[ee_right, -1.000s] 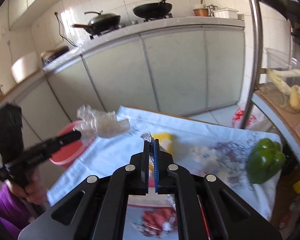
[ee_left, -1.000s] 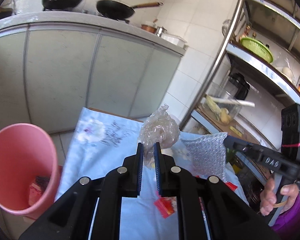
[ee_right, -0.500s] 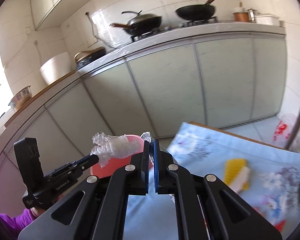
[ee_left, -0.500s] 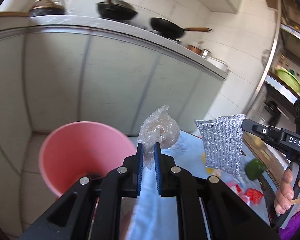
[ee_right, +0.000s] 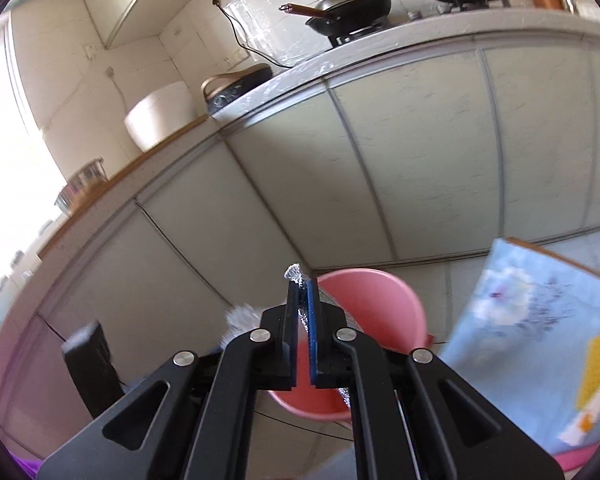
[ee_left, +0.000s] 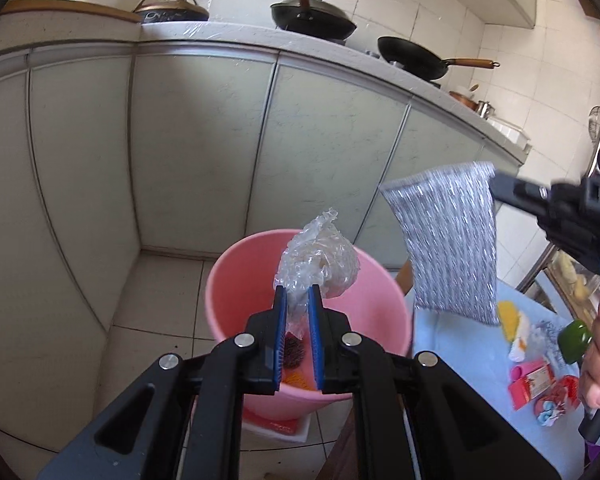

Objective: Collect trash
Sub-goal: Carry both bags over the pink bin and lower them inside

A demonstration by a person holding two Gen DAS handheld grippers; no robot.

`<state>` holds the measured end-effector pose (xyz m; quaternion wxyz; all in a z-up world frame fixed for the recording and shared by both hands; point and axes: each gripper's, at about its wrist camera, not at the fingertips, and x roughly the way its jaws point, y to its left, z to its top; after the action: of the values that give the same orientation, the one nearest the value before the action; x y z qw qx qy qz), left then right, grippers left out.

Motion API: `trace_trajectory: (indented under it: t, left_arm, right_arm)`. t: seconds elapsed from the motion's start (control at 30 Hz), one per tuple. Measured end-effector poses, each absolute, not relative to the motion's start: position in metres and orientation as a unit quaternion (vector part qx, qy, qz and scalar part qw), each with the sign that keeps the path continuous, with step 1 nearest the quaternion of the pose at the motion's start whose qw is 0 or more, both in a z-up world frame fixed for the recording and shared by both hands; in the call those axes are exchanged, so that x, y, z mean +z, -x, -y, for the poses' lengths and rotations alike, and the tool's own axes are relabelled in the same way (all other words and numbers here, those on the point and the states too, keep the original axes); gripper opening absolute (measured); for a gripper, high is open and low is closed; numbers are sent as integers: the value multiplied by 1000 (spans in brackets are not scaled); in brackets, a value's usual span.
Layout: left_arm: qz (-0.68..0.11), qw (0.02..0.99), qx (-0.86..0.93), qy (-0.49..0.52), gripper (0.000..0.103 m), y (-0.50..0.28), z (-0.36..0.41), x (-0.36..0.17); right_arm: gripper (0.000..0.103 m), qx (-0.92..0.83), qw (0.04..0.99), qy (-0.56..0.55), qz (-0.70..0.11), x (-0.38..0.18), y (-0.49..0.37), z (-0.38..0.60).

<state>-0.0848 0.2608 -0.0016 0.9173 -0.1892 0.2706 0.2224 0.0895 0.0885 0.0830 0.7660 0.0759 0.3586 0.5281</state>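
Note:
My left gripper [ee_left: 298, 294] is shut on a crumpled clear plastic bag [ee_left: 318, 262], holding it over the mouth of the pink bin [ee_left: 256, 280] on the floor. Some trash lies at the bin's bottom. In the left wrist view my right gripper [ee_left: 496, 188] comes in from the right, shut on a silver bubble-wrap pouch [ee_left: 448, 240] that hangs just right of the bin. In the right wrist view the right gripper [ee_right: 302, 290] pinches the pouch's edge [ee_right: 296, 274], with the pink bin [ee_right: 380, 300] just beyond. The left gripper is a dark blur at lower left there.
Grey-green cabinet doors [ee_left: 196, 140] stand behind the bin under a counter with pans [ee_left: 412, 56]. A blue floral cloth [ee_right: 532, 320] covers the table at right, with a yellow sponge [ee_left: 510, 318], a green pepper [ee_left: 576, 340] and red wrappers [ee_left: 534, 382] on it.
Both grippers have swung left off the table with their loads. The bag now hangs over the bin's mouth, and the pouch has come up beside the bin.

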Motion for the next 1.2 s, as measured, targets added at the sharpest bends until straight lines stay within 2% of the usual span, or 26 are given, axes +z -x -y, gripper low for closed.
trace_trajectory:
  t: [0.2, 0.57, 1.2]
  left_arm:
    - [-290, 910, 225, 192, 10, 85, -262, -20]
    - [-326, 900, 222, 184, 10, 71, -258, -44]
    - [-369, 887, 227, 164, 14, 55, -251, -58]
  right_arm:
    - [4, 529, 750, -106, -383, 54, -98, -121]
    - [4, 491, 753, -89, -429, -1, -104, -125]
    - [4, 469, 763, -55, -441, -14, -93, -79]
